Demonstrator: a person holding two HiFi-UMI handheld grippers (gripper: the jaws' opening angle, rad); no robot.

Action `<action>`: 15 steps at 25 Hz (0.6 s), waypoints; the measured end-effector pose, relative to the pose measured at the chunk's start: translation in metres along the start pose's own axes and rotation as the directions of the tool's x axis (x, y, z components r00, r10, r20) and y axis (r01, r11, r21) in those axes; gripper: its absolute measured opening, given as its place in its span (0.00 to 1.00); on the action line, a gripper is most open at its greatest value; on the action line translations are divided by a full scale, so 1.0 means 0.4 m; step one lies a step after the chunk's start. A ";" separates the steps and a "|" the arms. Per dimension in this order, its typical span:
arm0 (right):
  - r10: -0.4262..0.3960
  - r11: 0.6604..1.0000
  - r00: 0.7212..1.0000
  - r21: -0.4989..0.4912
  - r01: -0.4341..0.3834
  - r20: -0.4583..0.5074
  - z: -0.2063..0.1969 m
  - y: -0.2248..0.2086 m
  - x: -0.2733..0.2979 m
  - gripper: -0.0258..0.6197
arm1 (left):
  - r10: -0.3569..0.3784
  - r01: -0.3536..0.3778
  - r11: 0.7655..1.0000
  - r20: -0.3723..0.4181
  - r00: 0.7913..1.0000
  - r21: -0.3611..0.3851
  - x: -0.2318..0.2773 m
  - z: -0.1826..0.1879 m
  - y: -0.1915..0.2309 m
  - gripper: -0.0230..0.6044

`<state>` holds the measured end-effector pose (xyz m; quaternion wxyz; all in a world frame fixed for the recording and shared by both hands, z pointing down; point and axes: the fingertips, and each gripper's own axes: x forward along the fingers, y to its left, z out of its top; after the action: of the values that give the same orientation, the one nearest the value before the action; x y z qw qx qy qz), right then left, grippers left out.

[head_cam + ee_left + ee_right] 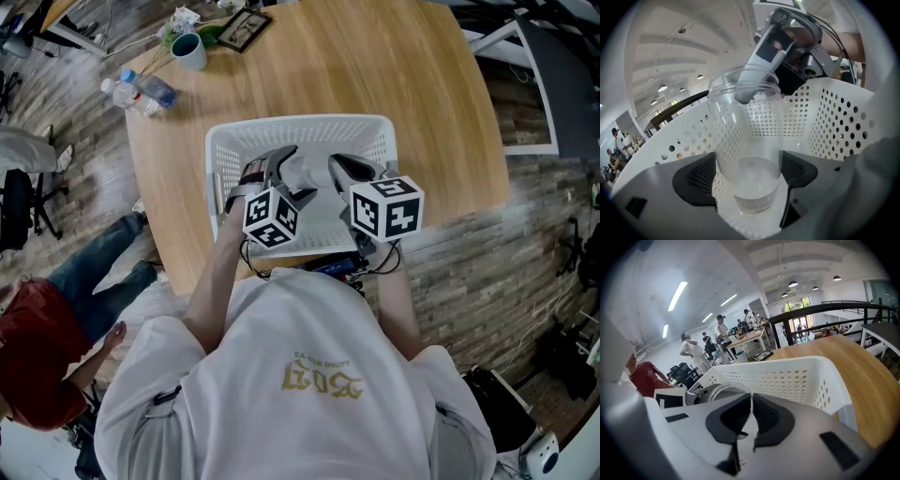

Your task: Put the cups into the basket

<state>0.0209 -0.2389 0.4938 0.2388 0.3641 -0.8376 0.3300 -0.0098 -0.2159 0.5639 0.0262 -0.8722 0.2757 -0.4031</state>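
A clear plastic cup (747,140) stands upright inside the white perforated basket (300,129), its base low between the left gripper's (748,171) dark pads, which press both sides. The right gripper (746,93) comes down from above and pinches the cup's rim. In the right gripper view the right gripper (751,416) has its pads together on the thin cup wall (723,392). In the head view the left gripper (281,164) and the right gripper (342,169) both sit over the basket with the cup (307,174) between them. A teal mug (189,51) stands at the table's far left.
The basket sits at the near edge of the round wooden table (403,75). A water bottle (141,92) lies near the left edge, and a picture frame (242,28) sits at the back. A person in red (37,375) sits on the floor to the left.
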 end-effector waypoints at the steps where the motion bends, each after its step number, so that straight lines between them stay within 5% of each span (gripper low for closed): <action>1: -0.010 1.000 1.000 -0.007 0.010 -0.004 -0.002 -0.003 0.000 0.08 | -0.003 0.003 1.000 -0.004 1.000 0.007 0.000 0.001 -0.002 0.69; 15: -0.169 0.960 0.985 -0.229 0.158 -0.033 0.009 -0.013 -0.011 0.08 | 0.015 -0.016 0.999 0.009 1.000 0.038 -0.017 0.019 0.008 0.69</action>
<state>0.0271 -0.2424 0.4906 0.3268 0.3938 -0.8302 0.2210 -0.0092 -0.2165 0.5531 0.0472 -0.8712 0.2746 -0.4043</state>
